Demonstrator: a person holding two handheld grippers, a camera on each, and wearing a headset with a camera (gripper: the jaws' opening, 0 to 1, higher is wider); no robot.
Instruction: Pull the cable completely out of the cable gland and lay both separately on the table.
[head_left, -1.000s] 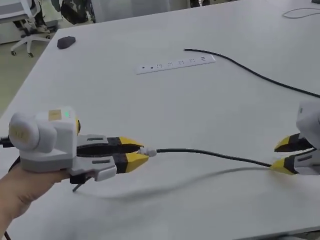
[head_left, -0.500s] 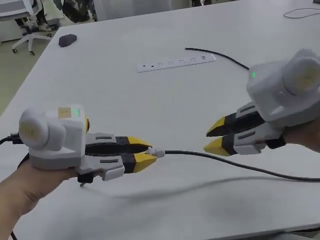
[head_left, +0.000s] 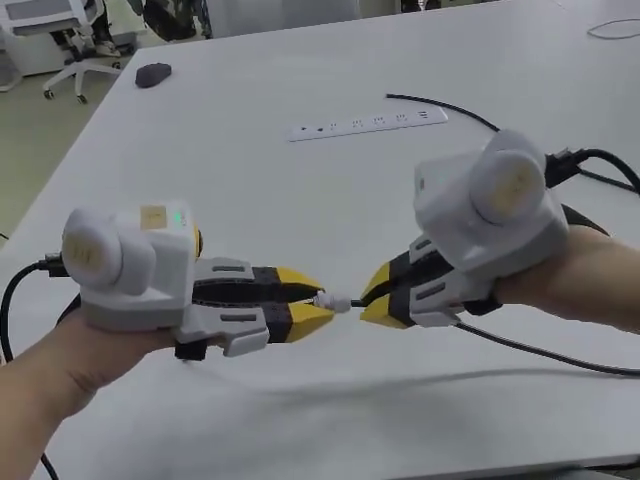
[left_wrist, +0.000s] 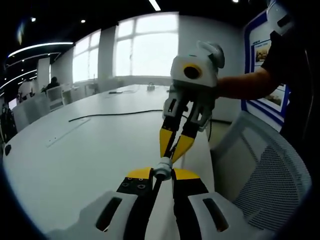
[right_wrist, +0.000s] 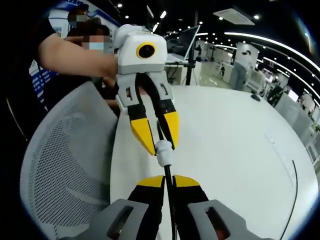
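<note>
Right now the white cable gland (head_left: 327, 299) sits pinched between the yellow tips of the left gripper (head_left: 322, 300), whose jaws are almost together on it, just above the table (head_left: 300, 200). The black cable (head_left: 520, 347) runs through it, so neither part is free or laid down yet. No box, tray or bin is in sight; the gland is the one thing here with something inside it

The right gripper (head_left: 368, 303) faces it nose to nose, just beside the gland. Its jaws look closed on the cable, though the gap in the right gripper view is too thin to be certain

The likely trouble is slipping. The cable is smooth and thin, so if the gland's seal is tight, a pull may slide the jaws along it and draw nothing out. The gland is small and round and could twist or pop out of the left jaws. The long tail under the right hand could also snag

Farther off lie a power strip (head_left: 368, 125) and a mouse (head_left: 153, 74), well clear
</note>
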